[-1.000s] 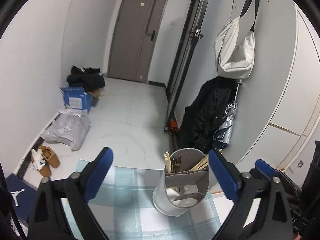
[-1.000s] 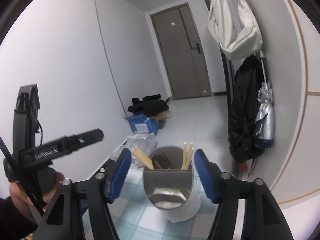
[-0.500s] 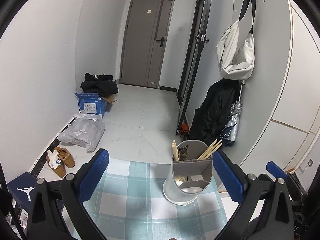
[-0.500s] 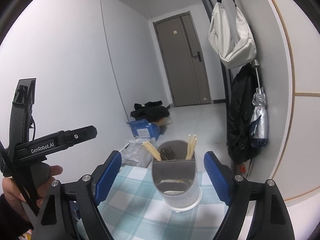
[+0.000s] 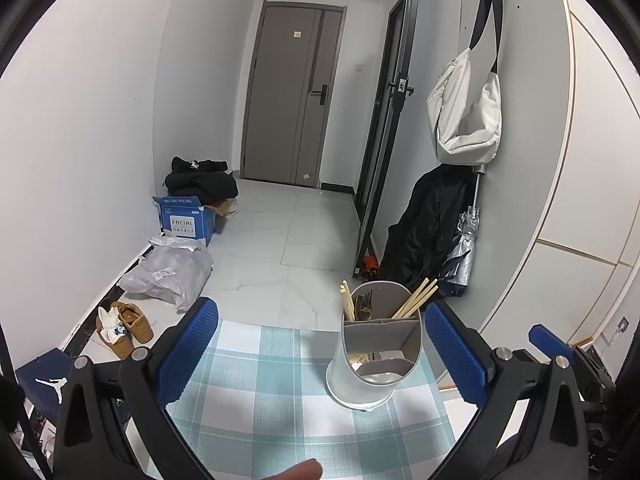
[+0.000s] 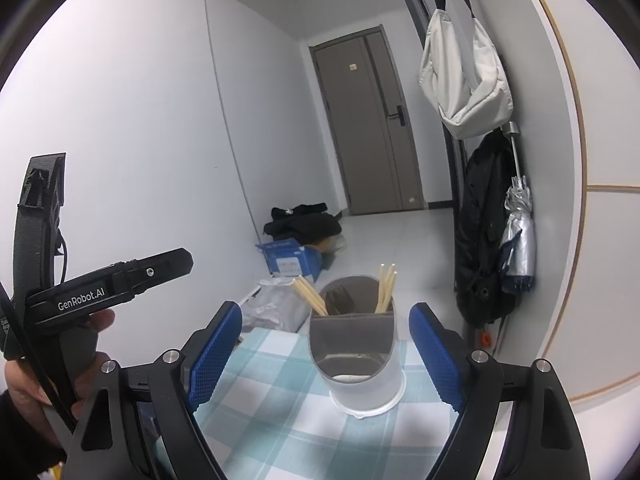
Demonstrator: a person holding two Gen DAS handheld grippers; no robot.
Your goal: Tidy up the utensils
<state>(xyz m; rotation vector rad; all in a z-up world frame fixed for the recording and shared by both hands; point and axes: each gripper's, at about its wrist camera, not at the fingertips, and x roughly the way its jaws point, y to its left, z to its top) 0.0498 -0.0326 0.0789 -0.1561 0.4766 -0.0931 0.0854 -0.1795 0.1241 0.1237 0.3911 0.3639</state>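
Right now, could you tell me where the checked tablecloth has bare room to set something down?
The teal-and-white checked tablecloth is bare left of the grey divided utensil holder and in front of it, toward the open left gripper. Only the holder's corner is occupied, chopsticks and forks standing in its back compartments.

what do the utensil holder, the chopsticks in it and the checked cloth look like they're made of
Utensil holder: probably matte grey plastic; smooth, even walls and moulded dividers with no metallic glint, on a lighter base.
Chopsticks: likely bamboo or light wood; pale tan, dull, square-cut sticks.
Checked cloth: seemingly woven fabric or textured vinyl; a fine ribbed weave shows in the teal-and-white squares.
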